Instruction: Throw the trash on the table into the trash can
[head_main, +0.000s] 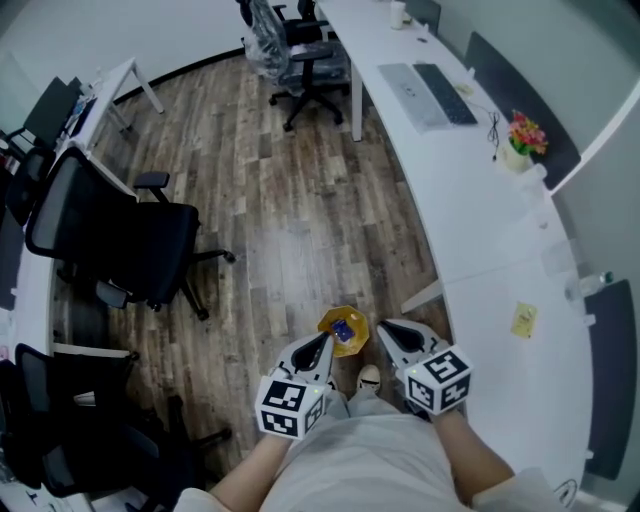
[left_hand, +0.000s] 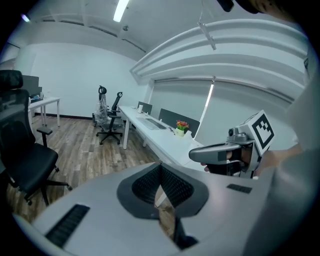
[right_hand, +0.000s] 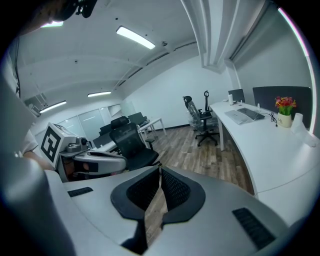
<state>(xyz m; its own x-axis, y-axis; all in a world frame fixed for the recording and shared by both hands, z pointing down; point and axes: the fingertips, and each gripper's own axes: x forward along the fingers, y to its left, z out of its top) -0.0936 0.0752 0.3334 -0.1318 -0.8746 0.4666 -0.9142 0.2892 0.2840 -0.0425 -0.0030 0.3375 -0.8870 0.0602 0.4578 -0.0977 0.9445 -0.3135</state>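
Closest to me, the left tool (left_hand: 160, 186) and the right tool (right_hand: 159, 190) are both closed on nothing, ribbed pads pressed together. They hang side by side near the body, pointing somewhat downward.

Just past their tips, on the floor, sits a small yellow container (head_main: 343, 330) with something blue inside. I take it for the trash can, though the head view shows it too small to be sure. A shoe (head_main: 368, 378) stands just beside it, so a careless step could tip it and spill what it holds.

To the right, the worktop (head_main: 480, 250) carries a yellow scrap (head_main: 524, 319) lying flat, well apart from both tools. That looks like the trash left to collect, and it is my main worry. The tool has to open before it arrives, and pads coming down on a thin sheet may slide it along or push it off the edge instead of pinching it.

Further along the worktop are a flower pot (head_main: 520, 140) and a keyboard (head_main: 445, 95). A wide swing of the right tool could knock the pot over. The office chair (head_main: 120, 240) at far left is out of the way.
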